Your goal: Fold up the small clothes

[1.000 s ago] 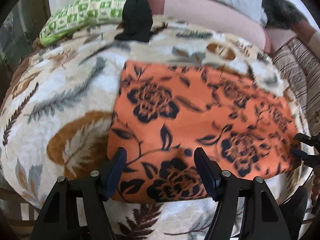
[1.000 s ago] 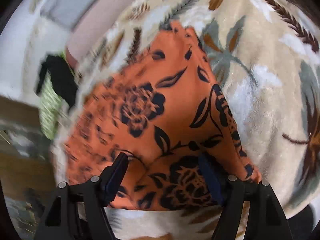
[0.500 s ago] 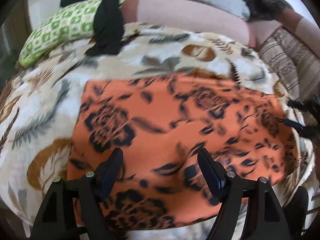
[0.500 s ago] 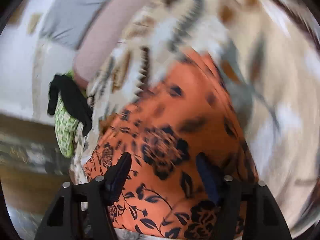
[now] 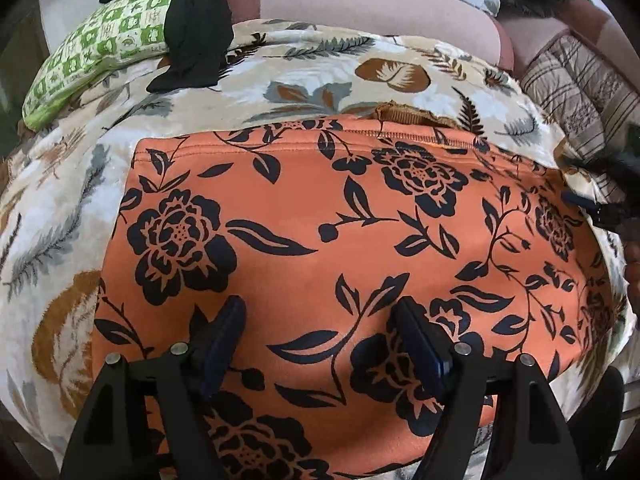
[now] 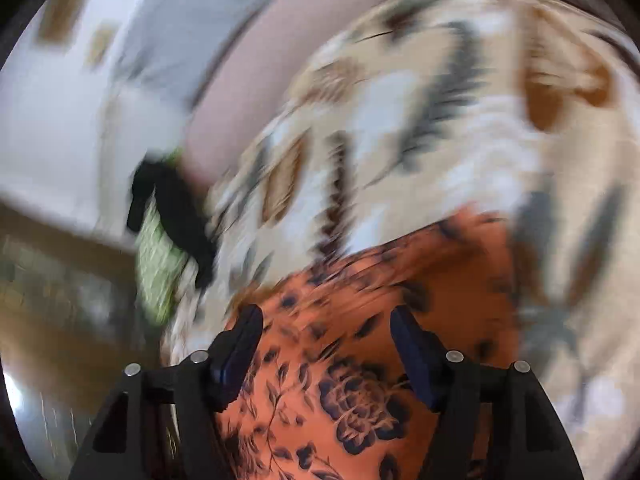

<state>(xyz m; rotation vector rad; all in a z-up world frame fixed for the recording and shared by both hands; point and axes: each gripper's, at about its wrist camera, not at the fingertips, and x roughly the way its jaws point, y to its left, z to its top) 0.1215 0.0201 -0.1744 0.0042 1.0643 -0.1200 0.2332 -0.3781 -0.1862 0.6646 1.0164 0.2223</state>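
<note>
- The orange cloth (image 5: 320, 240), printed with black flowers and leaves, lies spread flat on a blanket (image 5: 280, 68), its stitched hem along the far edge.
- The blanket is cream plush with grey and brown leaf patterns; it covers a bed and shows on the left, far and right sides of the cloth.
- The left gripper (image 5: 320, 320) hangs over the near part of the cloth, jaws spread wide with nothing between them.
- The right gripper (image 6: 326, 320) is over another part of the same cloth (image 6: 360, 360), jaws likewise apart and holding nothing; its view is heavily blurred.
- From the left wrist view, the right gripper shows dimly at the cloth's right edge.
- At the far left a green-and-white pillow (image 5: 100, 48) lies on the blanket, with a black garment (image 5: 196, 28) draped over its right end.
- Behind the blanket runs a long pink bolster (image 5: 380, 0), with a grey pillow and something dark and furry beyond it.
- A striped brown cushion (image 5: 580, 80) sits at the far right, beside the blanket.
- In the right wrist view a pale wall (image 6: 60, 120) and a brown floor (image 6: 60, 300) show to the left of the bed.
</note>
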